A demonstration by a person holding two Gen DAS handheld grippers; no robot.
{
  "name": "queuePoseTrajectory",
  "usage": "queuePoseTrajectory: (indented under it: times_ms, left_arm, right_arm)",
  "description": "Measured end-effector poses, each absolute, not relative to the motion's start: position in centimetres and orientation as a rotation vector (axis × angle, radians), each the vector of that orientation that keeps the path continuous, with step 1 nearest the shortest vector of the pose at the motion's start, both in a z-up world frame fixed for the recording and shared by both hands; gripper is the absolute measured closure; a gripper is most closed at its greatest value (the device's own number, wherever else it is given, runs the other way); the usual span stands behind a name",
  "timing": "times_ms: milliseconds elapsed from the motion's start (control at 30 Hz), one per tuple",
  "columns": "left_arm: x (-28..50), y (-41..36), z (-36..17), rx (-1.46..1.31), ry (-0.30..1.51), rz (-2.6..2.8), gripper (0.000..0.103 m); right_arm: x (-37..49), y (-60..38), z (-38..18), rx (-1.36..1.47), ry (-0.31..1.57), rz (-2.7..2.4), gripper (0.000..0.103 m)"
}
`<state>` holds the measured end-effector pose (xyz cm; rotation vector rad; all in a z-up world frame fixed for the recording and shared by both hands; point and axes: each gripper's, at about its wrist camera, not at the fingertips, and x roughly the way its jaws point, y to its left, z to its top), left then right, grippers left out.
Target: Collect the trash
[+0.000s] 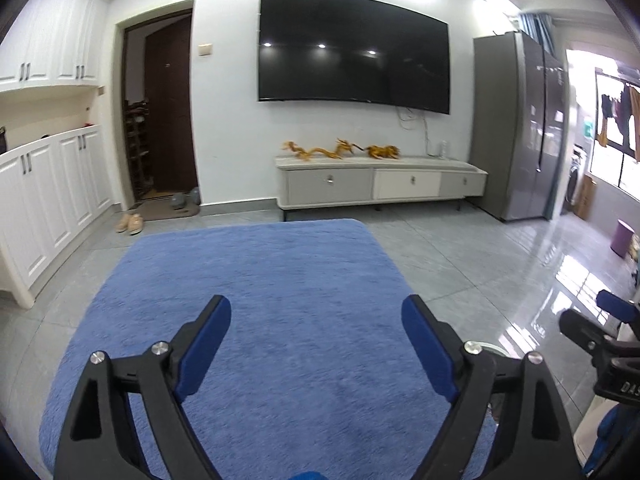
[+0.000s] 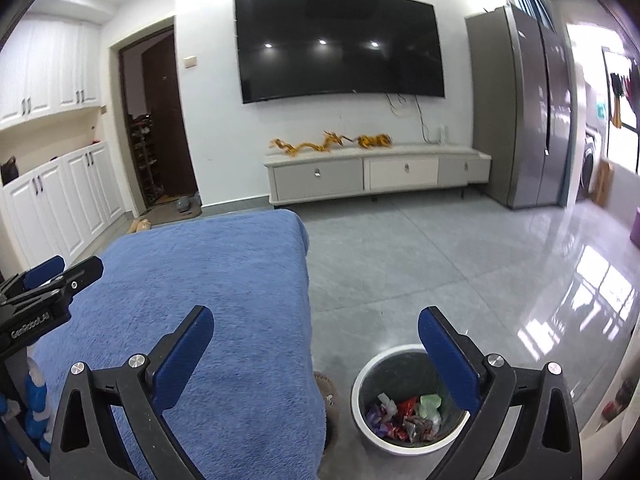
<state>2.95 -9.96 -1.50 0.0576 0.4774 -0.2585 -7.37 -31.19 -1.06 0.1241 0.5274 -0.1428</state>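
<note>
My left gripper [image 1: 316, 308] hangs open above a blue fuzzy cloth [image 1: 256, 272] that covers a table, and nothing is between its blue pads. My right gripper [image 2: 316, 318] is open too and empty, held over the cloth's right edge [image 2: 240, 280] and the floor. Below it on the grey tiles stands a round bin [image 2: 366, 372] with a white rim. Several crumpled wrappers [image 2: 404, 416] in red, purple and green lie inside it. Each gripper shows at the edge of the other's view: the right gripper [image 1: 600, 320] and the left gripper [image 2: 60, 274]. No trash shows on the cloth.
Ahead are a wall TV [image 1: 352, 48], a low grey cabinet [image 1: 376, 184] with golden dragon figures [image 1: 320, 150], a tall fridge [image 1: 520, 124], white cupboards [image 1: 52, 200] on the left, a dark doorway [image 1: 164, 112], slippers [image 1: 130, 224] and a purple stool [image 1: 622, 236].
</note>
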Motion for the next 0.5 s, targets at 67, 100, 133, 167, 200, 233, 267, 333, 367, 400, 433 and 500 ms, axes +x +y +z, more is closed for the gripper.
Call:
queuePoseTrajectory:
  times_ms: [67,100,133,167,200,233,267,333,367,400,433,500]
  left_arm:
    - [2.3,-9.4,-1.2,0.048,0.463,-0.245,0.013]
    - [1.9,-9.1,-1.0,0.045,0.451,-0.24,0.013]
    - [1.5,-9.0,-0.9,0.044,0.441,-0.236,0.012]
    - [1.0,-8.6,-0.7,0.043,0.431,-0.229,0.011]
    - [0.8,-8.6,-0.5,0.039,0.421,-0.223,0.009]
    - [0.4,-8.3,-0.1,0.033,0.409,-0.218,0.007]
    - [0.0,-8.1,0.1,0.027,0.398,-0.216,0.003]
    - [-0.7,-7.5,0.6,0.013,0.369,-0.208,0.0]
    - [-1.2,-7.2,0.8,0.006,0.357,-0.202,0.0]
    - [-1.5,-7.1,1.0,0.001,0.348,-0.197,0.0]
    - [-1.6,-6.9,1.2,-0.001,0.341,-0.191,0.0]
    - [-2.0,-6.8,1.5,-0.001,0.331,-0.181,0.0]
  right_arm:
    - [-7.8,-30.5,-0.7,0.108,0.51,-0.139,0.0]
    - [-8.0,-30.2,-0.4,0.1,0.498,-0.138,0.0]
    - [-8.2,-29.9,-0.1,0.093,0.484,-0.137,0.0]
    - [-8.5,-29.5,0.2,0.085,0.471,-0.137,0.0]
    - [-8.7,-29.4,0.5,0.078,0.461,-0.139,0.0]
    - [-8.9,-29.2,0.7,0.07,0.449,-0.142,0.0]
    - [-9.5,-29.1,0.8,0.062,0.437,-0.145,0.0]
    - [-9.7,-28.7,1.2,0.045,0.412,-0.153,0.0]
    - [-9.8,-28.5,1.3,0.039,0.401,-0.159,0.0]
    - [-10.0,-28.5,1.4,0.034,0.391,-0.163,0.0]
    - [-10.1,-28.4,1.4,0.031,0.382,-0.168,0.0]
    - [-10.4,-28.2,1.4,0.033,0.364,-0.173,0.0]
